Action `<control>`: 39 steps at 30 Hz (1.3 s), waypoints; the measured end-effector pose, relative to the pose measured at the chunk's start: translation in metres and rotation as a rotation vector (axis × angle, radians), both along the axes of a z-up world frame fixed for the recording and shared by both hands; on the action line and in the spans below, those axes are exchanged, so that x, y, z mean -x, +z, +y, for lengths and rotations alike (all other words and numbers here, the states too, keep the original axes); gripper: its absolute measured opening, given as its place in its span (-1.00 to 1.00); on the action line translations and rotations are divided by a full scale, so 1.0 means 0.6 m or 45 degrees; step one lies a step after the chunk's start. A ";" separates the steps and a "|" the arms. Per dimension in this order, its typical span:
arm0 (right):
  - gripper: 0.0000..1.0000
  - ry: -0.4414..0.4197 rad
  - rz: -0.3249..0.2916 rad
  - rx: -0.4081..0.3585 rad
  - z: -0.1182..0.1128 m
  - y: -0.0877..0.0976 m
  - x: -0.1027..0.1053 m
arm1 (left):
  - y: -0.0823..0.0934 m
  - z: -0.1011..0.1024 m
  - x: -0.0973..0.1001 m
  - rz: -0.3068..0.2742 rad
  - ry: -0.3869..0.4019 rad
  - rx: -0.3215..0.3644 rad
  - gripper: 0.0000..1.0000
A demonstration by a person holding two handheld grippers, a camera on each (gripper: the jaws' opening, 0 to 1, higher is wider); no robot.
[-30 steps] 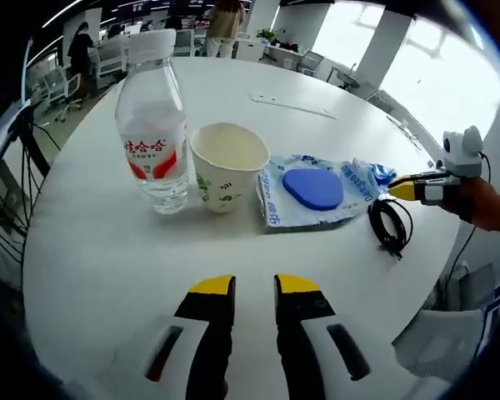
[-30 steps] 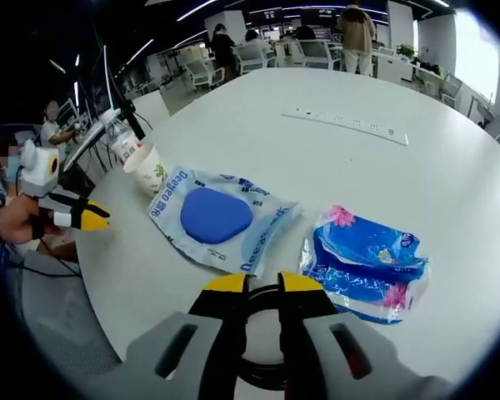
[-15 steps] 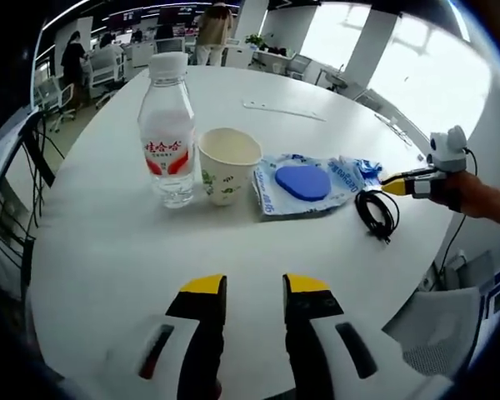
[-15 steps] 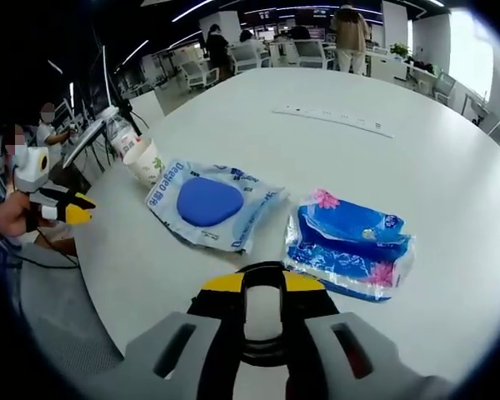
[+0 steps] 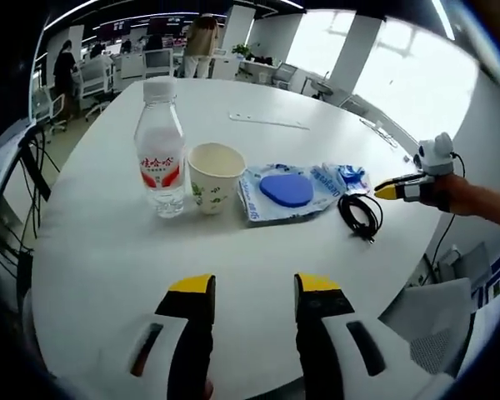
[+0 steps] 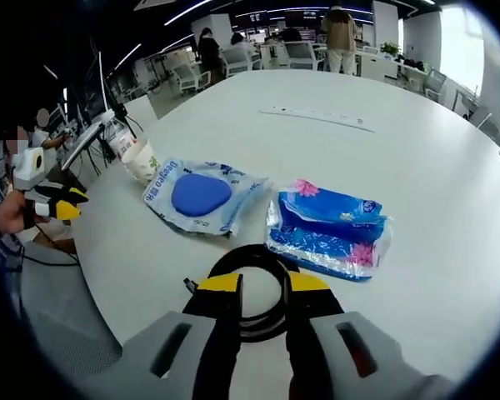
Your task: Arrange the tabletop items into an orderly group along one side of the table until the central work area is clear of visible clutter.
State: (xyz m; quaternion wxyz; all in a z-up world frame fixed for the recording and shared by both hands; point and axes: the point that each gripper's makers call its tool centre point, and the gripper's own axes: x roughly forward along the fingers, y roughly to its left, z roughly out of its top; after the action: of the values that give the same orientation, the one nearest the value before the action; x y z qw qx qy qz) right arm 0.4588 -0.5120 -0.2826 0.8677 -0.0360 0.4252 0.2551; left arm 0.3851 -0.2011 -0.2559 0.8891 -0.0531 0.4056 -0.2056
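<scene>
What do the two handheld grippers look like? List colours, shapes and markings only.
Both the left gripper and the right gripper have two black jaws with yellow tips on light grey bodies. Each body half carries a dark elongated slot, reddish on the left side.

The left gripper view looks across the table (image 5: 108, 250) from its near edge with the items well ahead, the right gripper view faces them close from their far end, both sharing the blue pouch (image 5: 285, 190) (image 6: 198, 197)
</scene>
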 end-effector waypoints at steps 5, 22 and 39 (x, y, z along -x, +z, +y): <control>-0.63 -0.014 0.005 0.014 -0.014 -0.003 0.005 | 0.004 0.007 0.009 -0.011 -0.001 0.002 -0.24; -0.65 -0.046 0.077 0.051 -0.027 -0.054 0.003 | 0.015 0.025 0.024 -0.019 0.029 0.007 -0.24; -0.80 0.068 0.090 0.169 -0.029 -0.078 0.008 | 0.017 0.036 0.032 -0.008 0.055 -0.004 -0.25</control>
State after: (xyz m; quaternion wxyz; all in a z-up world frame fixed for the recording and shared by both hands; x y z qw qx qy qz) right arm 0.4542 -0.5293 -0.3295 0.8407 -0.0958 0.4705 0.2505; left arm 0.3657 -0.1792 -0.2455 0.8947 -0.0598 0.4017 -0.1858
